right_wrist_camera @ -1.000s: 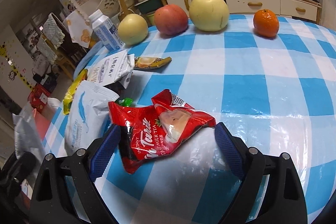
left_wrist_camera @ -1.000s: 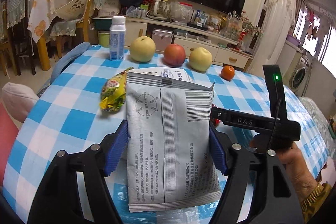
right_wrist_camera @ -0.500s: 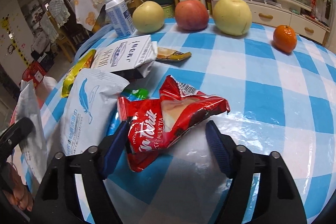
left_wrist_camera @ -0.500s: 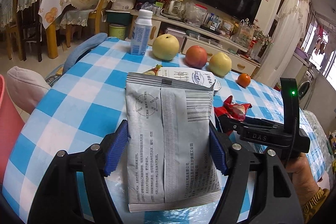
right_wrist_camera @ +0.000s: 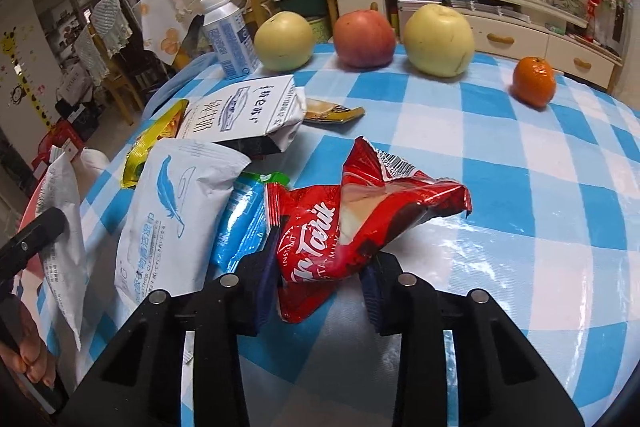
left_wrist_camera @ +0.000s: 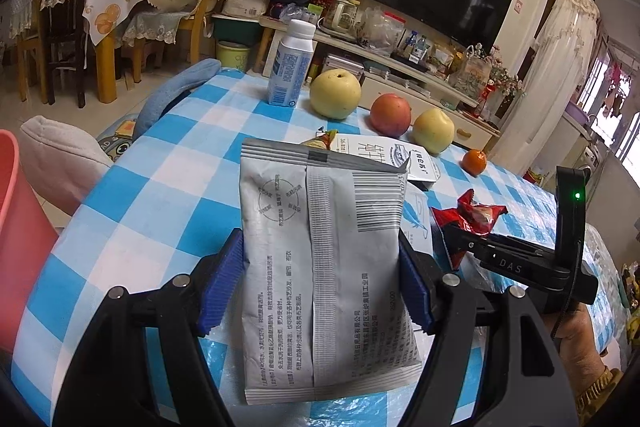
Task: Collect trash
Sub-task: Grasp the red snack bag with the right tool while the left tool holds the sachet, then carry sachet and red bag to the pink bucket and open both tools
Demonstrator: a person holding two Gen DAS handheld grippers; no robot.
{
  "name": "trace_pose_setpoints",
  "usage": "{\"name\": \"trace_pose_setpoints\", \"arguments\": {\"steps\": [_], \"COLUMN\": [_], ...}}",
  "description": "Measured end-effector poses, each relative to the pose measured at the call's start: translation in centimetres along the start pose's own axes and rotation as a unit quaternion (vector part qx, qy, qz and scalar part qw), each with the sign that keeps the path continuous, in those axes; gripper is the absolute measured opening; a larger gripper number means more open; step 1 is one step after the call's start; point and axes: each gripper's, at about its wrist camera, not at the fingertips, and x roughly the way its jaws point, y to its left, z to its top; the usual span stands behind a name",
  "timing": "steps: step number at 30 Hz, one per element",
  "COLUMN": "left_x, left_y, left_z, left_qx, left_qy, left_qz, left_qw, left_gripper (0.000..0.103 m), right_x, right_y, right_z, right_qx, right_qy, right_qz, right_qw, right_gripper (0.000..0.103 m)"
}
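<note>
Right wrist view shows a crumpled red milk-tea wrapper [right_wrist_camera: 352, 223] on the blue-and-white checked tablecloth [right_wrist_camera: 520, 187], squeezed between the blue pads of the right gripper [right_wrist_camera: 320, 279], whose jaws have just been closing and now press on both sides of the wrapper's lower end. Just left of it lie a small blue packet [right_wrist_camera: 240, 223], a white pouch with a blue feather print [right_wrist_camera: 168, 211], a white milk carton lying flat [right_wrist_camera: 244, 115] and a yellow wrapper [right_wrist_camera: 148, 143]. Left wrist view has the left gripper [left_wrist_camera: 320, 287] clamped across a flat grey pouch [left_wrist_camera: 320, 267], lifted above the table. Along the far edge of the table stand a white-and-blue bottle [right_wrist_camera: 228, 35], two yellow pears [right_wrist_camera: 284, 41], a red apple [right_wrist_camera: 364, 37] and an orange [right_wrist_camera: 534, 81].
</note>
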Motion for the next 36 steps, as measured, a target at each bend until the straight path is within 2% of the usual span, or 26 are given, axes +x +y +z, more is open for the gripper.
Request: {"name": "trace_pose_setpoints", "arguments": {"steps": [12, 22, 27, 36], "left_x": [-1.9, -3.9, -5.2, -8.2], "left_y": [2.1, 4.7, 6.4, 11.0], "left_z": [1.0, 2.1, 2.6, 3.5], "left_qx": [-0.024, -0.052, -0.067, -0.108], "left_qy": [-0.027, -0.055, -0.076, -0.111], "left_qz": [-0.008, 0.001, 0.021, 0.059], "left_qw": [0.9993, 0.9971, 0.9947, 0.9862], "left_gripper": [0.072, 0.072, 0.072, 0.072], "right_x": [-3.0, -6.3, -7.3, -6.8], "right_y": [1.2, 3.8, 7.7, 18.1], "right_z": [-0.7, -1.3, -1.3, -1.3], "right_qx": [-0.003, 0.001, -0.022, -0.093], "right_qy": [-0.024, -0.054, -0.064, -0.062], "right_qz": [-0.044, -0.043, -0.026, 0.032], "right_qw": [0.999, 0.998, 0.997, 0.993], "right_gripper": [0.037, 0.037, 0.037, 0.037]}}
